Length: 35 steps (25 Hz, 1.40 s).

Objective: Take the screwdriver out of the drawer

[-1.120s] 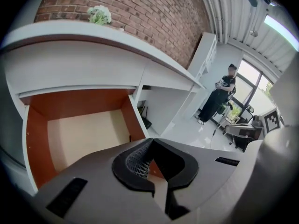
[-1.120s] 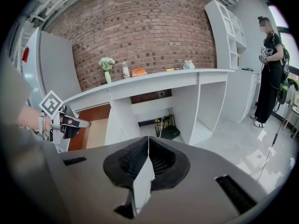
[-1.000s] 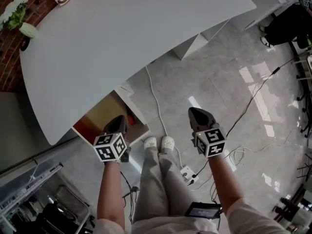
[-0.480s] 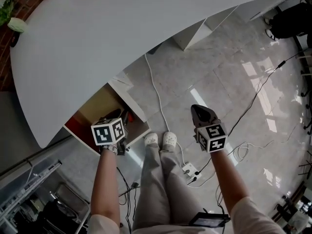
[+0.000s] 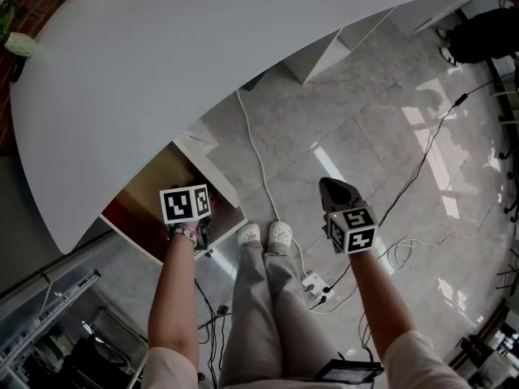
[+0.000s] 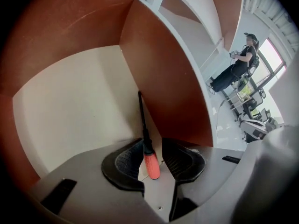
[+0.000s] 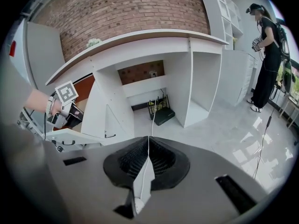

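Observation:
The drawer under the white desk stands pulled out, with red-brown walls and a cream floor. Inside it the screwdriver lies in a corner, its orange handle toward me and its black shaft pointing away. My left gripper reaches steeply down into the drawer. Its jaws have just been opening and stand apart on either side of the handle, with a gap showing on the right. In the head view only its marker cube shows. My right gripper hangs over the floor, shut and holding nothing.
The white desk top overhangs the drawer. On the tiled floor run a white cable and a power strip. My shoes stand between the grippers. Another person stands far right. A black box sits under the desk.
My left gripper has sunk into the drawer and tipped more steeply down, so its cube now covers the jaws. My right gripper has dropped a little over the floor.

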Motion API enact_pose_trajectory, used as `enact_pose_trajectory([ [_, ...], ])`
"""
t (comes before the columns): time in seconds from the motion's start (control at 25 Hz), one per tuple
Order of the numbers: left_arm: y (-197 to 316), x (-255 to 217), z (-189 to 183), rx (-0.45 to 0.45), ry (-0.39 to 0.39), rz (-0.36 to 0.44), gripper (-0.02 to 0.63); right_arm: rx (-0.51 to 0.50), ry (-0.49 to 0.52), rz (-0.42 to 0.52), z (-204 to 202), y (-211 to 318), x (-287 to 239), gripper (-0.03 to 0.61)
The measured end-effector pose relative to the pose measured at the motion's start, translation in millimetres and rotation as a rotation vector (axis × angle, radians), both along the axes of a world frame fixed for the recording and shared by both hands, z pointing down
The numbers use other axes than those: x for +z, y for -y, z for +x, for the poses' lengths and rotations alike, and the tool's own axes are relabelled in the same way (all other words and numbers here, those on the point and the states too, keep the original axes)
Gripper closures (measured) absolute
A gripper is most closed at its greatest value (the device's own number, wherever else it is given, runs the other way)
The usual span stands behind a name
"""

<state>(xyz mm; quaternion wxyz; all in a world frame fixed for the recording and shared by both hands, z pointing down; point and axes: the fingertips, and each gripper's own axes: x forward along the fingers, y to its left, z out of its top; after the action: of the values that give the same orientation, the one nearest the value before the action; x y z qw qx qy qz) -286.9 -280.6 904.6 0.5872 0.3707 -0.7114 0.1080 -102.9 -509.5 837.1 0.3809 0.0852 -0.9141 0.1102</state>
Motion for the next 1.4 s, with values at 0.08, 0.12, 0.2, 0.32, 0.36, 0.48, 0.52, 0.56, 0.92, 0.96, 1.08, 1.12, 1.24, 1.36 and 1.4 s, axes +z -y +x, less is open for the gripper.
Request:
enact_pose_trajectory([
  [0.08,1.4,5.9,-1.4,-0.001,0.002,-0.016,0.482,0.002,0.003,-0.006,-0.1,-0.6,-2.6,0.557],
  [0.12,1.1,9.4,-2.3,-0.004,0.006,-0.026,0.482,0.002,0.003,-0.007,0.4,-0.9,-2.8,0.557],
  [0.2,-1.1,14.9,-5.2,-0.021,0.020,-0.048,0.489,0.005,0.000,-0.007,2.4,0.0,-2.4,0.557],
  [0.32,-3.3,16.5,-7.9,-0.052,0.051,-0.053,0.534,0.019,-0.004,-0.006,6.6,4.5,-2.5,0.557],
  [0.36,-3.3,16.6,-7.7,-0.056,0.062,-0.051,0.534,0.023,-0.006,-0.006,7.8,5.8,-2.6,0.557],
  [0.48,-3.7,17.1,-8.3,-0.069,0.079,-0.041,0.534,0.028,-0.009,-0.002,8.6,7.6,-2.7,0.557],
  [0.52,-4.0,17.3,-9.2,-0.077,0.078,-0.032,0.538,0.028,-0.008,-0.001,7.7,7.6,-2.8,0.557],
  [0.56,-4.3,17.6,-9.7,-0.083,0.074,-0.022,0.540,0.028,-0.006,-0.001,6.7,7.4,-3.0,0.557],
  [0.92,-8.3,-1.6,-3.4,-0.123,0.054,0.064,0.552,0.003,0.019,0.003,-1.4,-2.7,-25.0,0.557],
  [0.96,-9.1,-4.9,-2.4,-0.122,0.053,0.072,0.552,-0.002,0.020,0.006,-2.5,-4.0,-27.7,0.557],
  [1.08,-16.3,-16.4,-1.1,-0.126,0.052,0.085,0.552,-0.004,0.034,0.007,-6.3,-11.2,-39.2,0.557],
  [1.12,-18.8,-21.7,0.1,-0.124,0.054,0.088,0.552,-0.004,0.040,0.006,-6.9,-13.8,-44.6,0.557],
  [1.24,-22.9,-40.9,5.1,-0.118,0.059,0.101,0.552,-0.017,0.050,0.011,-8.0,-20.1,-63.2,0.557],
  [1.36,-26.3,-60.6,8.3,-0.121,0.063,0.116,0.552,-0.026,0.066,0.019,-8.9,-24.1,-83.9,0.557],
  [1.4,-27.3,-66.9,9.6,-0.121,0.065,0.119,0.552,-0.027,0.071,0.023,-8.3,-24.7,-90.5,0.557],
])
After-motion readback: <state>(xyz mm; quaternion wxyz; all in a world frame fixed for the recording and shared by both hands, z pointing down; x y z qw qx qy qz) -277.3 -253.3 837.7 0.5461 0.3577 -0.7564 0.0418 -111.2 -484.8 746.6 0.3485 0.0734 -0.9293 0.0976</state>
